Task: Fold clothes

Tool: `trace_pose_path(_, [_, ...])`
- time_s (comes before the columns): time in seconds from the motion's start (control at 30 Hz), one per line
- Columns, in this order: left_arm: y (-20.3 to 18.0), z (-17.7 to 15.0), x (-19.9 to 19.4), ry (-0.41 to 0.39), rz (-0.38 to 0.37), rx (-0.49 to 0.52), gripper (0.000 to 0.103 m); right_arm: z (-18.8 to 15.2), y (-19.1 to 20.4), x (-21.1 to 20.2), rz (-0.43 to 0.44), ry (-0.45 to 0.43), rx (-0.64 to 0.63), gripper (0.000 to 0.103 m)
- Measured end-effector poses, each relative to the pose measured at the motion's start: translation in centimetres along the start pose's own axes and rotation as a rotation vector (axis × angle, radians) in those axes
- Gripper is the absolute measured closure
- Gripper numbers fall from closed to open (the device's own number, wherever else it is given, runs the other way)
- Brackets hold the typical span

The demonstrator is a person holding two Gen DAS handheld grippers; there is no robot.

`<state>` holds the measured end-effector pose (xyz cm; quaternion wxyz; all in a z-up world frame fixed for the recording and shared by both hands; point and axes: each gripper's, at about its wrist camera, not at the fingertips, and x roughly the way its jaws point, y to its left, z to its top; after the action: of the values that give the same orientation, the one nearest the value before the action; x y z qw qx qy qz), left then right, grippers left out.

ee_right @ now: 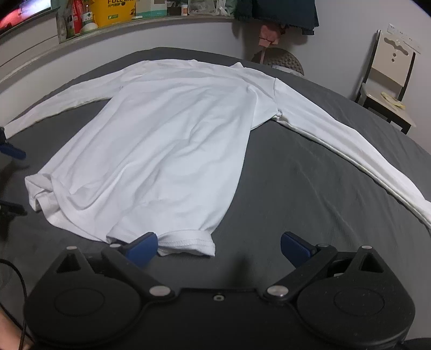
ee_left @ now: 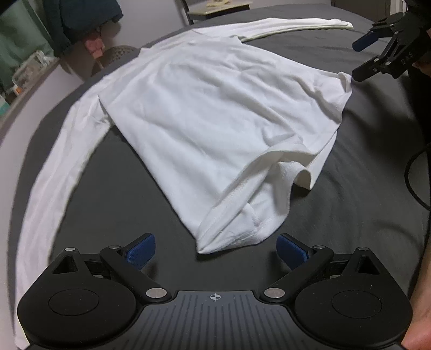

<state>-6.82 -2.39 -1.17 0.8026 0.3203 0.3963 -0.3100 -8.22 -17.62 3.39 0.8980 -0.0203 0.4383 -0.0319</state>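
Two tools frame a white shirt (ee_left: 215, 113) spread on a grey bed (ee_left: 121, 188).

In the left wrist view the left tool (ee_left: 215, 250) sits at the bottom of the frame, its blue pads (ee_left: 141, 253) spread wide and holding nothing; the bunched hem corner of the shirt lies just ahead, between the two pads. The shirt fills the middle of the frame, one sleeve curving down the left edge, the other running to the upper right. The right tool (ee_left: 357, 59) shows at the upper right, its fingers apart, the lower tip just beside the shirt's far hem corner. A black cable (ee_left: 412, 175) loops at the right edge.

In the right wrist view the right tool (ee_right: 219, 250) is at the bottom, wide apart and holding nothing; its left pad (ee_right: 142, 250) overlaps the folded hem corner of the shirt (ee_right: 175, 129), though contact cannot be told. The shirt lies centre frame, sleeves stretching to the left edge and the lower right. A chair (ee_right: 388, 80) stands at the upper right and a shelf (ee_right: 134, 20) with boxes runs along the top.
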Motion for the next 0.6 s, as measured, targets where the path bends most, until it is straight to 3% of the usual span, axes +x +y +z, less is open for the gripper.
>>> trace_pose_path(0.17, [-0.1,-0.1,0.0,0.01,0.015,0.029,0.005,-0.1,0.9,0.0,-0.029,0.017,-0.057,0.011])
trace_pose_path(0.3, [1.6,0.4,0.1,-0.013,-0.039,-0.095,0.005,-0.1,0.8,-0.1,-0.026,0.016,-0.059,0.02])
trace_pose_path(0.37, [3.1,0.3,0.2,-0.009,-0.076,-0.212,0.017,0.1,0.1,0.0,-0.02,0.033,-0.035,0.027])
trace_pose_path(0.4, [3.6,0.1,0.4,0.007,-0.064,-0.238,0.031,0.2,-0.3,0.2,-0.021,0.052,-0.023,0.031])
trace_pose_path(0.43, [4.0,-0.1,0.6,0.023,-0.051,-0.263,0.036,0.3,-0.6,0.4,-0.02,0.072,-0.021,0.032])
trace_pose_path(0.6, [4.0,-0.7,1.4,0.087,-0.045,-0.261,0.036,0.8,-0.1,1.3,-0.014,0.138,-0.159,0.043])
